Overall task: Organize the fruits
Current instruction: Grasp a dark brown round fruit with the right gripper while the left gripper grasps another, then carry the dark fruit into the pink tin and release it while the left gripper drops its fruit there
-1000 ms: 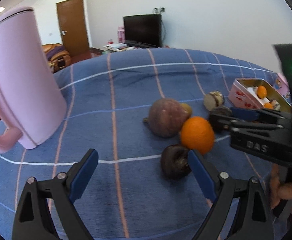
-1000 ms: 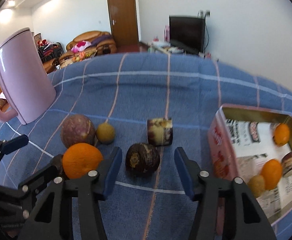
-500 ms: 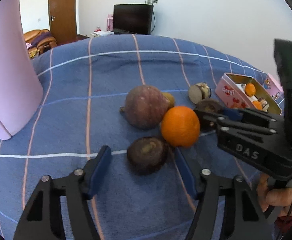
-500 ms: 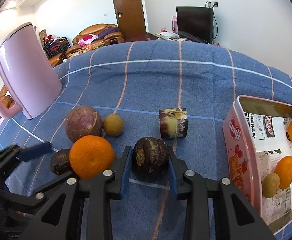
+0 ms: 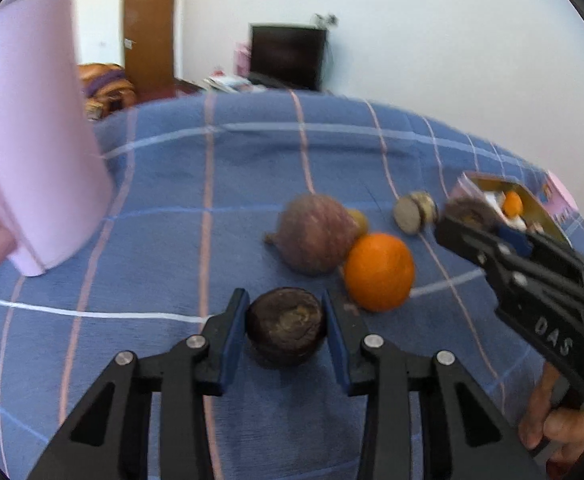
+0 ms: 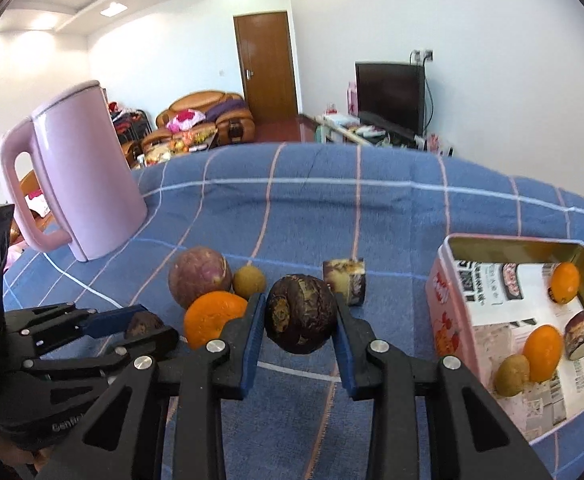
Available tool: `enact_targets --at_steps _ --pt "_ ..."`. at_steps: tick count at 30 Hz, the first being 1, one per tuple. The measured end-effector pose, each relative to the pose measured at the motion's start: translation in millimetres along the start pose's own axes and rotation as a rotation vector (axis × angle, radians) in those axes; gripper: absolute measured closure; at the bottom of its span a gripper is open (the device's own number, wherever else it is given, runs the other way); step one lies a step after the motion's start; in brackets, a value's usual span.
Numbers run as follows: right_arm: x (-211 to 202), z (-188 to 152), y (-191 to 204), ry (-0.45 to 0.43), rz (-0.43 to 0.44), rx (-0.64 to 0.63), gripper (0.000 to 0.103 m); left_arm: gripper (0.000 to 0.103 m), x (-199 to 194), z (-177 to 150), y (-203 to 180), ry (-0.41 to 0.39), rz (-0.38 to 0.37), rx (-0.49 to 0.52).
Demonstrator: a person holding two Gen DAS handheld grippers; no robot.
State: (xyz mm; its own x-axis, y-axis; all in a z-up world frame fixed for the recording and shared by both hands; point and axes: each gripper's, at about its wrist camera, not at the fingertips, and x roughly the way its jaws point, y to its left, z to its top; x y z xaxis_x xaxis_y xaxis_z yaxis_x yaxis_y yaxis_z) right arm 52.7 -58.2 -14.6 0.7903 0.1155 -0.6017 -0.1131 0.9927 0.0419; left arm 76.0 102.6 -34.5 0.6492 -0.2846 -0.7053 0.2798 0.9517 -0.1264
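Note:
My left gripper (image 5: 283, 300) is closing its jaws, and both blue pads touch the sides of a small dark brown fruit (image 5: 285, 328) that sits on the blue checked cloth (image 5: 251, 168). My right gripper (image 6: 298, 306) is shut on a second, larger dark fruit (image 6: 300, 314) and holds it slightly above the cloth. Between the grippers lie an orange (image 6: 211, 316), a big reddish-purple fruit (image 6: 199, 282), a small yellow-brown fruit (image 6: 249, 280) and a cut fruit piece (image 6: 346, 280). On the right, an open pink tin (image 6: 444, 304) holds several small fruits.
A tall pink kettle (image 6: 87, 176) stands on the cloth at the left. A hand (image 5: 552, 428) holds the right gripper's handle at the lower right of the left wrist view. Beyond the cloth's far edge are a television, a sofa and a door.
The left jaws have drawn in from wide apart onto the small dark fruit. The right jaws have shut on the larger dark fruit and raised it a little.

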Motion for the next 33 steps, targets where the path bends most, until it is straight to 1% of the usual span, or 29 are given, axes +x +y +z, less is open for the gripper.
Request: enact_targets --at_steps 2,5,8,12,19,33 --pt "-6.8 -1.0 3.2 -0.029 -0.012 -0.016 0.068 0.064 -8.8 0.2 3.7 -0.055 0.035 -0.047" --pt "-16.3 -2.2 7.0 -0.076 -0.039 -0.051 0.068 0.064 -16.7 0.2 6.6 -0.104 0.077 -0.094" --pt "-26.8 -5.0 7.9 -0.111 -0.056 -0.075 0.068 0.064 -24.6 -0.5 7.4 -0.143 0.147 -0.12" --pt "-37.7 -10.6 2.3 -0.12 -0.059 -0.077 0.068 0.064 -32.7 -3.3 -0.1 -0.187 0.206 -0.125" --pt "-50.5 -17.7 -17.9 -0.127 -0.082 -0.05 0.068 0.064 -38.3 -8.9 -23.9 -0.222 0.216 -0.117" --pt "-72.9 -22.2 -65.2 -0.163 -0.123 0.002 0.068 0.064 -31.5 -10.4 -87.7 -0.222 0.159 -0.091"
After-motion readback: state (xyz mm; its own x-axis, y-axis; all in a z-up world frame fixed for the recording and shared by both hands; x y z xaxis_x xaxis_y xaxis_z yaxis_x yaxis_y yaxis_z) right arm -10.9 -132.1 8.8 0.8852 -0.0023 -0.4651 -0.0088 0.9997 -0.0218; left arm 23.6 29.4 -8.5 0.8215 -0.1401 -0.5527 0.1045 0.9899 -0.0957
